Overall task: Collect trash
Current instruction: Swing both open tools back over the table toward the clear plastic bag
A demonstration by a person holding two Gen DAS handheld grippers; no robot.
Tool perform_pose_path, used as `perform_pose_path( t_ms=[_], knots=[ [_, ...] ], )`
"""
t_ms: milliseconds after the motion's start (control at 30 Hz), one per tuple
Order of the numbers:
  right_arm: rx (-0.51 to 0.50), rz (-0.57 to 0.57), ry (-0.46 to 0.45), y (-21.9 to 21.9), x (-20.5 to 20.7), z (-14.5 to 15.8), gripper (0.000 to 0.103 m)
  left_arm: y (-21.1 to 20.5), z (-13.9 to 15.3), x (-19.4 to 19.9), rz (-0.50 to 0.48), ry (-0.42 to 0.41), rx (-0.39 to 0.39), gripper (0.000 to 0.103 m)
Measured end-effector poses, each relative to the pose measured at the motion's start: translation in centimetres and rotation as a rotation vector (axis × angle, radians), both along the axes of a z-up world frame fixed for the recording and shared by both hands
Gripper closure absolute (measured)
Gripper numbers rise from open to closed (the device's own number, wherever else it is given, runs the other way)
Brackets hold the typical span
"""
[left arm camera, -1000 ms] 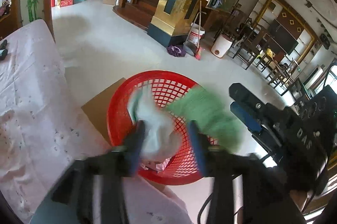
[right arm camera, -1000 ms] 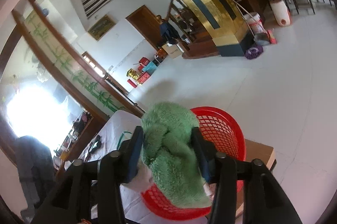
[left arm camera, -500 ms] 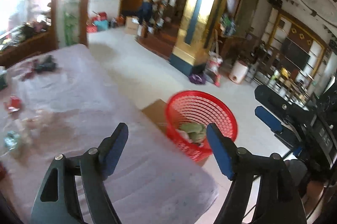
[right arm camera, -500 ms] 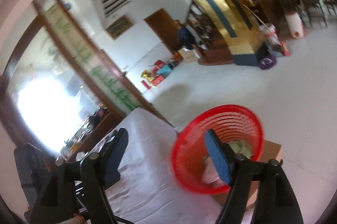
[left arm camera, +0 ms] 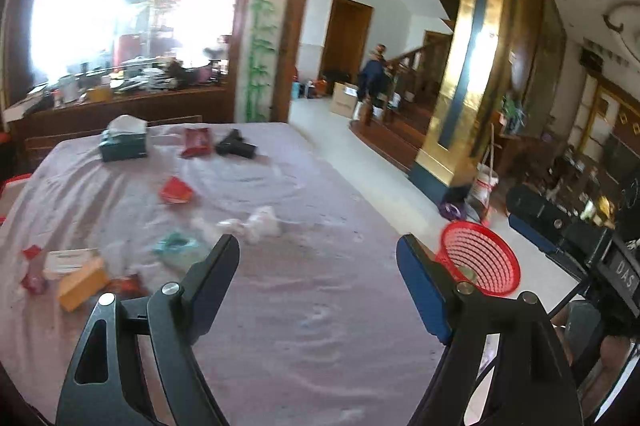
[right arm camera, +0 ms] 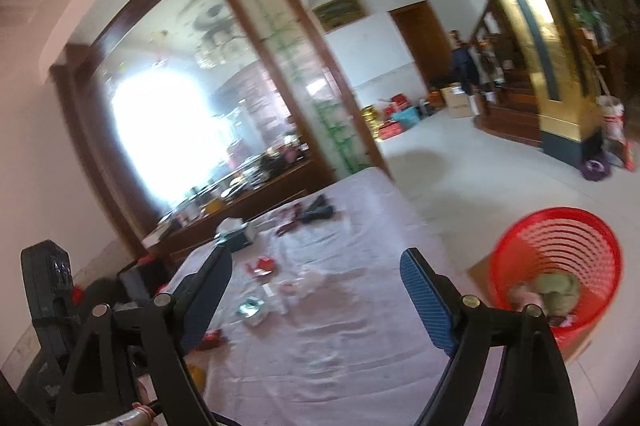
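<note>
Now left claw [left arm camera: 318, 258], right claw [right arm camera: 316, 272] wide open, holding nothing.

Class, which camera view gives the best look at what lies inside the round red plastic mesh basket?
The right wrist view: it looks into the round red plastic mesh basket, showing green cloth at the bottom. The left wrist view shows the basket smaller, its contents barely visible.

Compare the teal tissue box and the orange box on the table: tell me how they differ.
The teal tissue box stands far back on the table, white tissue poking from its top; the orange box lies near the front left among scattered wrappers, with no tissue showing. The tissue box is dark teal, the other orange. Both rest on the pale tablecloth.
</note>
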State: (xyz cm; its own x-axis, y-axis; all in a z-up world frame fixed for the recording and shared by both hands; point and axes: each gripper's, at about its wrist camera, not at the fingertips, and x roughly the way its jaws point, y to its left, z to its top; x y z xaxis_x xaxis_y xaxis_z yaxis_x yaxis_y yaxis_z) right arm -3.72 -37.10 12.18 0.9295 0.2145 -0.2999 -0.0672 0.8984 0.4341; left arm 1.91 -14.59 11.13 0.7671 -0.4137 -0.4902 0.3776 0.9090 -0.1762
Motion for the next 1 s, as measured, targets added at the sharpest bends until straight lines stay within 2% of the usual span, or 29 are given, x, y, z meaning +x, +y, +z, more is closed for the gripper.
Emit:
perform_pose_path(
  t_ms=[233,433,733,1000],
  knots=[
    [-0.012,0.110,0.037,3.9,2.6,-0.6,0.013,7.0,-0.4,1.4,0.130,0.040,-0.051,0.023],
    [-0.008,0.149,0.102,5.6,5.6,-1.9,0.013,10.6,-1.6,3.0,0.208,0.099,-0.074,0.023],
    [0.015,0.184,0.207,6.5,9.4,-4.6,0.013,11.2,-3.3,5.0,0.213,0.189,-0.086,0.023],
    [0.037,0.229,0.331,6.9,14.9,-7.4,0.013,10.8,-5.3,7.8,0.227,0.285,-0.075,0.023]
  ],
)
